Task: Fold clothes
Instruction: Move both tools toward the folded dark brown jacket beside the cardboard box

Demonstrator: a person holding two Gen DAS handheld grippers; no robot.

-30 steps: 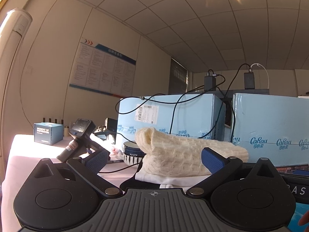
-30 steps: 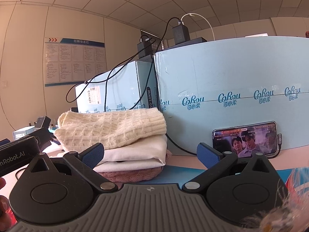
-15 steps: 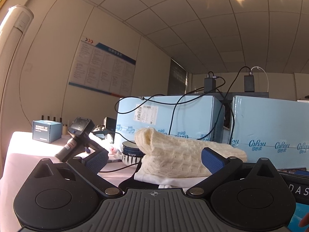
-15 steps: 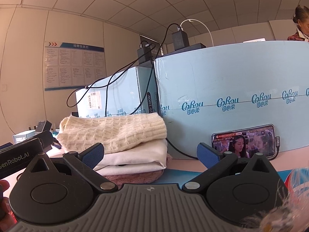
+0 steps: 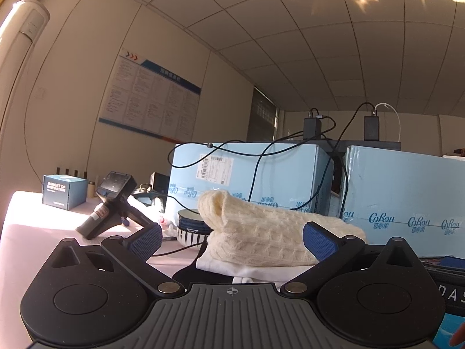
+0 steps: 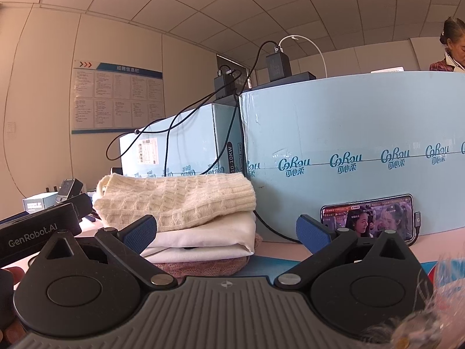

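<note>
Both cameras sit a bit lower than a second ago, and a person at the far right edge has come into the right view. Left gripper (image 5: 232, 240) and right gripper (image 6: 226, 229) have their jaws spread wide, holding nothing. Folded clothes sit stacked on the desk (image 5: 43, 226): cream knit sweater (image 6: 177, 200) on top, white garment (image 6: 209, 238) under it, pinkish knit (image 6: 203, 266) at the bottom. Stack is right by the blue boxes (image 6: 348, 133), phone (image 6: 369, 219) propped nearby.
</note>
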